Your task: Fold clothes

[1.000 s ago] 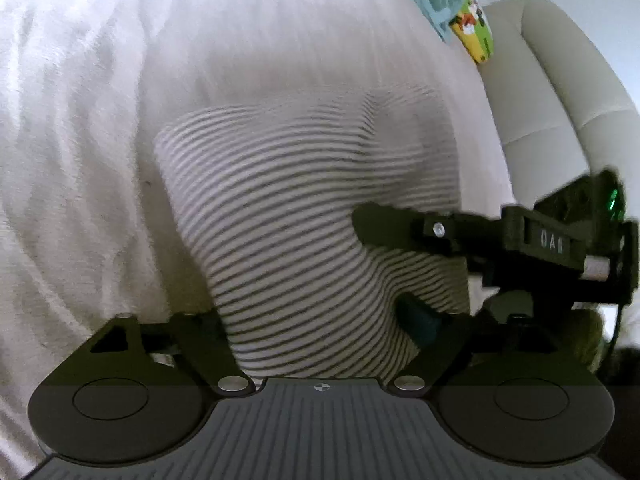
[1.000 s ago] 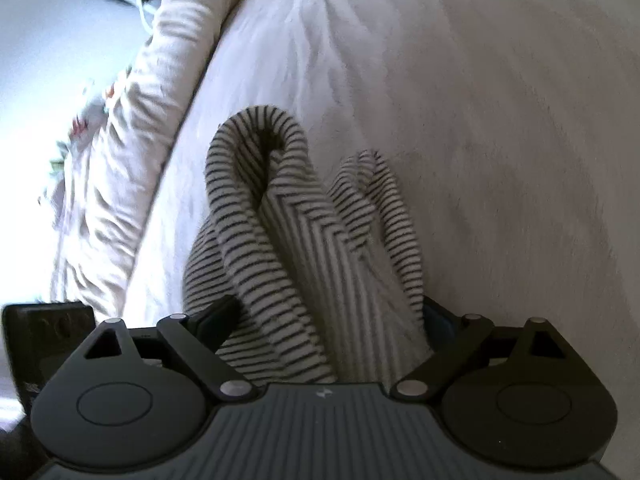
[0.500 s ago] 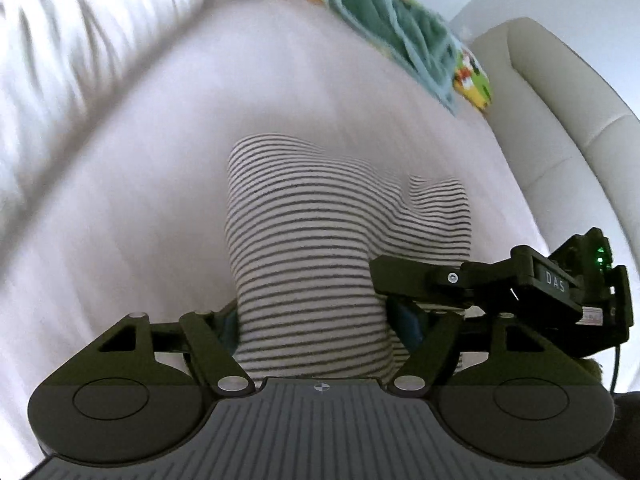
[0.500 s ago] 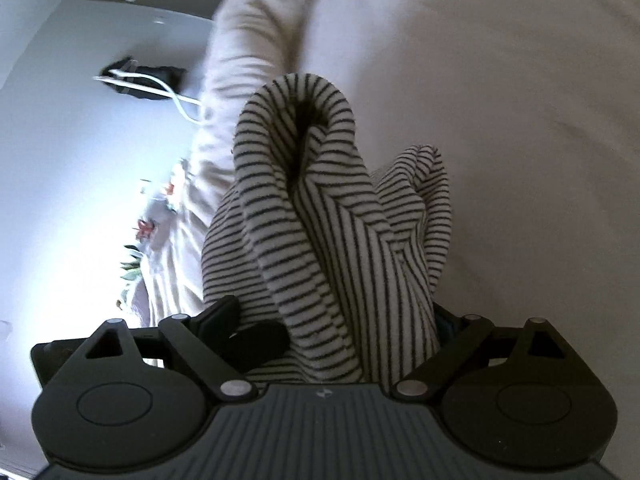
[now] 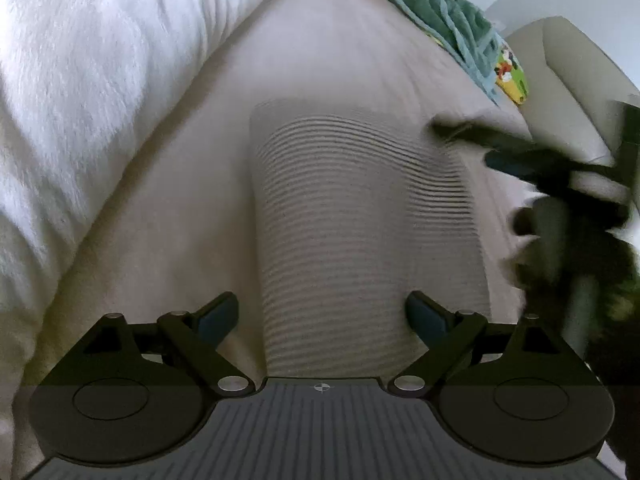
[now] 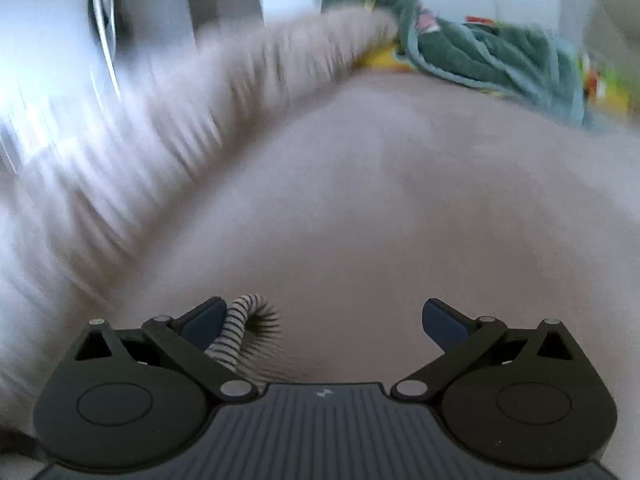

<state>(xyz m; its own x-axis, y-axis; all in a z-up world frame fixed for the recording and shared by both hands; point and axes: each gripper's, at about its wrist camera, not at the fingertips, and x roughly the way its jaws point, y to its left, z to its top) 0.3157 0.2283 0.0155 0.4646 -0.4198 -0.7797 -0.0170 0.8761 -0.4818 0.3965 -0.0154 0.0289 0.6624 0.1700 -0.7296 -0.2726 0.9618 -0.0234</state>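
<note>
Left wrist view: striped garment [image 5: 360, 240] flat at centre frame between opening, non-pressing left gripper [image 5: 322, 316] jaws; lower left of right view, opening right gripper [image 6: 324, 320] could snag its fold edge, undoing it.

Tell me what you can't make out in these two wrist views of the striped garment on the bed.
- Striped garment, left wrist view: near end hidden under the camera body; stripes smeared by blur.
- Striped garment, right wrist view: only a curl shows by one finger; the rest is cut off by the gripper body.
- Right gripper, left wrist view: a dark blur at the edge, jaws unreadable.
- Green cloth, right wrist view: too blurred to identify.
</note>
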